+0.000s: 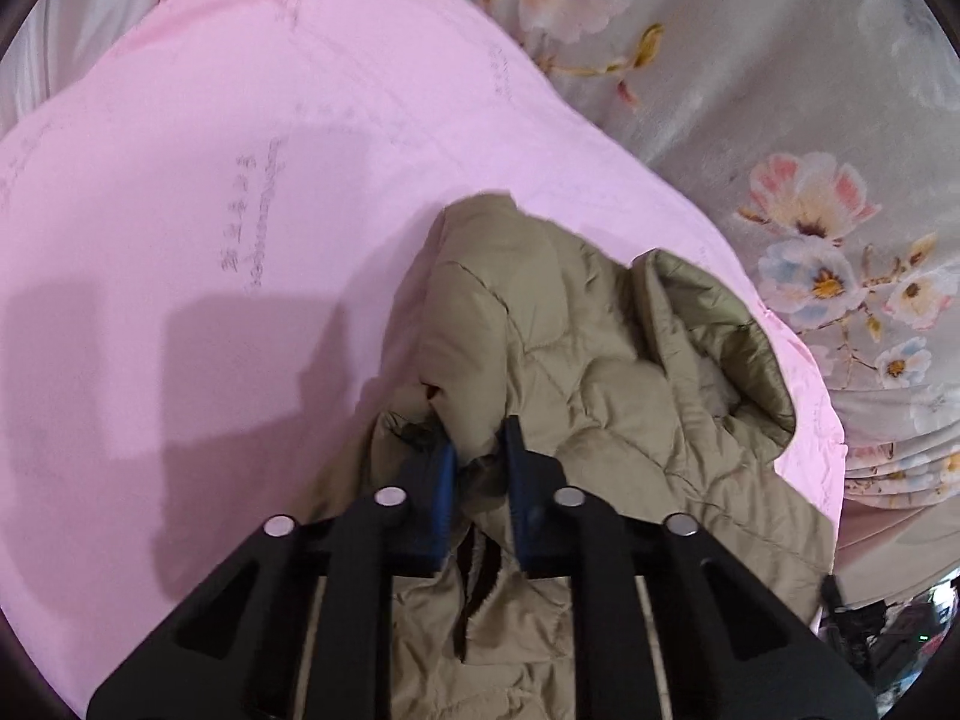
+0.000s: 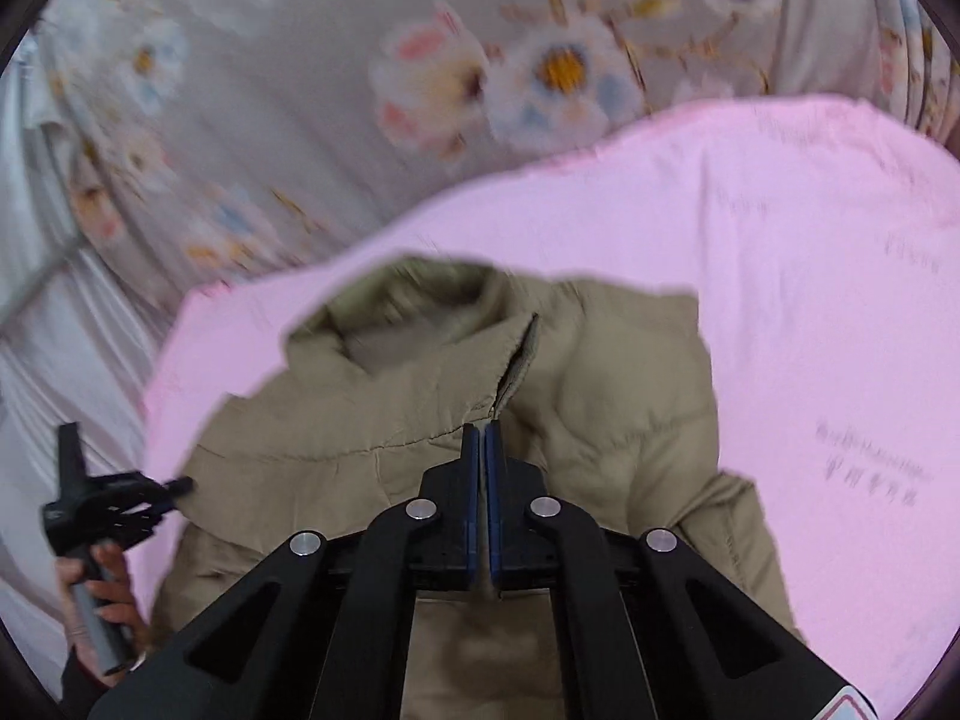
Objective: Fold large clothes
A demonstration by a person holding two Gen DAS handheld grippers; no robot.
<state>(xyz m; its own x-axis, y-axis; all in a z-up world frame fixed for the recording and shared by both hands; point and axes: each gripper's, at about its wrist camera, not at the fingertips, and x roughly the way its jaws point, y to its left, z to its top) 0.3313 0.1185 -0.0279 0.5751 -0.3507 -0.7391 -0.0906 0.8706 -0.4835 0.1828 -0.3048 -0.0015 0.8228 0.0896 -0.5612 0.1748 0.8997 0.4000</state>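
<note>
A tan quilted jacket [image 1: 600,372] lies crumpled on a pink cloth [image 1: 210,180]. My left gripper [image 1: 480,435] is shut on a bunched fold of the jacket, with the fabric pinched between its blue pads. In the right wrist view the jacket [image 2: 630,420] shows its collar toward the top. My right gripper [image 2: 483,429] is shut on a thin edge of it by the front opening, pads almost touching. At that view's left edge a hand [image 2: 102,594] holds the left gripper [image 2: 180,485] against the jacket's side.
The pink cloth [image 2: 810,300] covers the work area under the jacket. Grey floral bedding [image 1: 780,90] [image 2: 300,90] lies around and beyond it. Pale plain fabric [image 2: 54,348] shows at the left of the right wrist view.
</note>
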